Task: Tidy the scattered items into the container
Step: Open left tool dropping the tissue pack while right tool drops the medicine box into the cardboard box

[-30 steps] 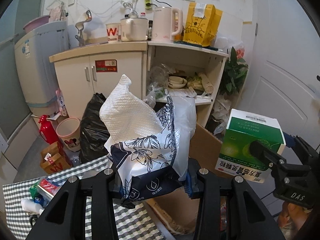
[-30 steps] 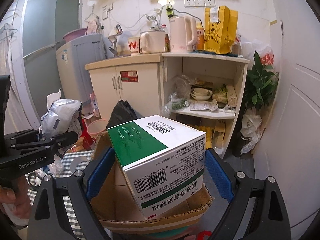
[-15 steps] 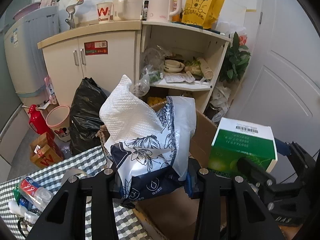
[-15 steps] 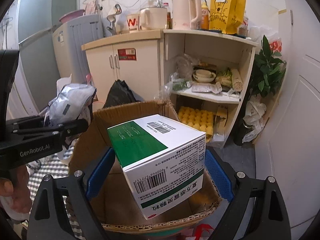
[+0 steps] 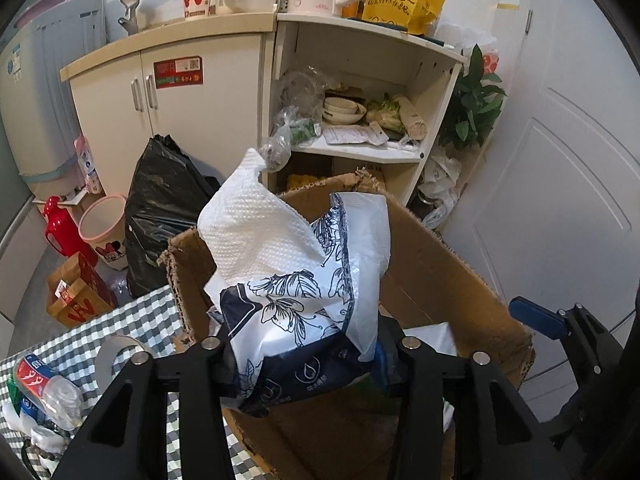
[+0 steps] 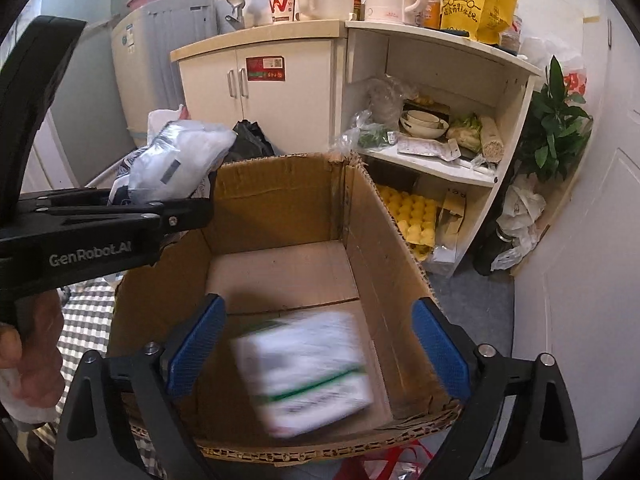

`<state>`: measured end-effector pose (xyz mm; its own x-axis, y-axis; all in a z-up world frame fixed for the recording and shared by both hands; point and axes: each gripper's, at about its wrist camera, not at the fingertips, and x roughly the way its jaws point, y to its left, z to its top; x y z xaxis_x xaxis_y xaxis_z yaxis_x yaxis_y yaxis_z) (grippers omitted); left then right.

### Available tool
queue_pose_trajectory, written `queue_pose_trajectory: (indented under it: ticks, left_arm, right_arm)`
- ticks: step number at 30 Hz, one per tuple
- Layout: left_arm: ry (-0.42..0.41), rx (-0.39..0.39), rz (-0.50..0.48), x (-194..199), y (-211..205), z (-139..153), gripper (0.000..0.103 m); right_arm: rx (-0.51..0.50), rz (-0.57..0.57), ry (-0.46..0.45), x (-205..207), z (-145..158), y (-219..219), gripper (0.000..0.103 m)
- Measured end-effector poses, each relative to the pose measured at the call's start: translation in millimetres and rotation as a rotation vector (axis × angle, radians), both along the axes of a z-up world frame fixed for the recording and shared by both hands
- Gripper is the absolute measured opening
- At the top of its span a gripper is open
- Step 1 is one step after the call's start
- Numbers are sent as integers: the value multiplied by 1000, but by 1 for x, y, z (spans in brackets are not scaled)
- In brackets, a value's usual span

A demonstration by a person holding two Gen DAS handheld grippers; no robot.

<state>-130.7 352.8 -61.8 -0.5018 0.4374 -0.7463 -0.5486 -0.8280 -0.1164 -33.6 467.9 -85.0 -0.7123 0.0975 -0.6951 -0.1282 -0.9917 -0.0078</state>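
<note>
Left gripper jaws clamped on a tissue pack, blue-and-white floral wrap, one white sheet sticking up; the pack fills the middle of the left wrist view and hides most of the box floor behind it. Right gripper jaws spread wide, blue pads apart, nothing between them. Below it a green-and-white carton sits inside the cardboard box, motion-blurred, print unreadable, can't tell if it is resting on the floor of the box or still in the air. In the right wrist view the left gripper reaches over the box's left wall with the pack above the rim; a hand holds its handle, cut off at the frame edge. Checked tablecloth left of the box carries a plastic bottle and a tape roll, partly hidden by the gripper arm. Behind the box: black rubbish bag, white cabinet, open shelf unit with bowls, potted plant.
</note>
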Motion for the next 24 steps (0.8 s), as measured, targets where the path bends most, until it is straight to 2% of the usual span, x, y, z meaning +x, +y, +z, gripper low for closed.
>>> queue_pose_trajectory:
  ticks: [5,10,24]
  left_arm:
    - [-7,4,-6,1,3,-1,72]
    - [3,7,-1,4,2,3,84]
    - [46,41,54,11,-29,31,85]
  right_arm:
    - [-19,-12,16,5,3,4,97]
    - [-20,-20,25,9,7,6,97]
    - [-25,-11,86,20,30,-9,97]
